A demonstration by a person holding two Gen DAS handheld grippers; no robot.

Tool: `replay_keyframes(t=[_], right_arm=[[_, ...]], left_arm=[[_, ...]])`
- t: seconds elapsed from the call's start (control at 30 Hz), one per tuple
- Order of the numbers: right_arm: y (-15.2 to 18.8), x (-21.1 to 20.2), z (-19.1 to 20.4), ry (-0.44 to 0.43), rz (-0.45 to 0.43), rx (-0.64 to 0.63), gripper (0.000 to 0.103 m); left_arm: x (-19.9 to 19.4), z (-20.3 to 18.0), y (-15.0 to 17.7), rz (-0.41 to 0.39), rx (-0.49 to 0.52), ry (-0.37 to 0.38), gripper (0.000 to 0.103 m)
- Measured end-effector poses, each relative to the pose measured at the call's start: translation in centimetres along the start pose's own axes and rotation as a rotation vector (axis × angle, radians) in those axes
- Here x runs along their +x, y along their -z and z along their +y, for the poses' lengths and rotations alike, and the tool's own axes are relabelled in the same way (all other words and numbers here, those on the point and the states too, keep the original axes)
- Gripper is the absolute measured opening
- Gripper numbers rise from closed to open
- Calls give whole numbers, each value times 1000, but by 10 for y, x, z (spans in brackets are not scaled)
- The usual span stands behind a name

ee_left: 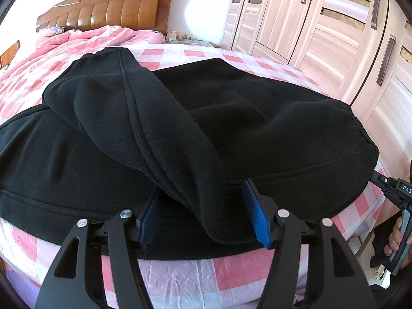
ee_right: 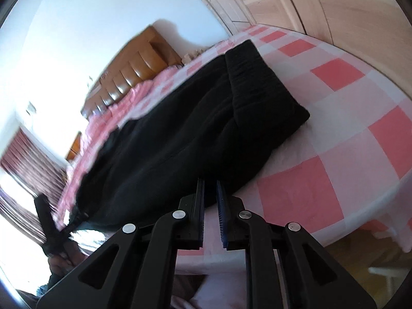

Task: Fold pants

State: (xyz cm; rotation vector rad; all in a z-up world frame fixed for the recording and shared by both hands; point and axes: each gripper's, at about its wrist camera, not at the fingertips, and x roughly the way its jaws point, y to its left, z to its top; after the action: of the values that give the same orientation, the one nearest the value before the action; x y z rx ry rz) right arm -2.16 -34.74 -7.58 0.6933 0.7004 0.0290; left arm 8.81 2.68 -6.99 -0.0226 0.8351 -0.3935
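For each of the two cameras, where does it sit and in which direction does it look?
Left wrist: on the left tongs, looking across black pants toward a headboard and wardrobe; open fingers flank a fold, a hand at the right edge.
Right wrist: on the right tongs, tilted, along the pants' edge on the checked sheet; fingers nearly shut.
Shared: pants, bed, headboard.

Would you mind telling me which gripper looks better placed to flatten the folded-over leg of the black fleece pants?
Probably the left gripper: its jaws stand open with the folded-over leg of the black fleece pants lying between them. The right gripper is nearly shut at the pants' edge, near the waistband.
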Motion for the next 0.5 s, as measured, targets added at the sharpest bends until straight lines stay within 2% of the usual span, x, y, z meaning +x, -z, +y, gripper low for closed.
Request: replay_keyframes(t=[0.17,0.33,0.4,0.5], right_arm=[[-7,-1,-9,-67,-28,80,16],[-1,17,-29,-118,36,236,15],[0,15,-29,-146,12,230,17],[-2,16,-20,-123,11,206,23]], left_arm=[[0,0,1,-7,1,1,63],[0,0,1,-4,-2,12,68],[0,0,0,-2,-1,26,71],[1,-3,0,-2,7,32,78]])
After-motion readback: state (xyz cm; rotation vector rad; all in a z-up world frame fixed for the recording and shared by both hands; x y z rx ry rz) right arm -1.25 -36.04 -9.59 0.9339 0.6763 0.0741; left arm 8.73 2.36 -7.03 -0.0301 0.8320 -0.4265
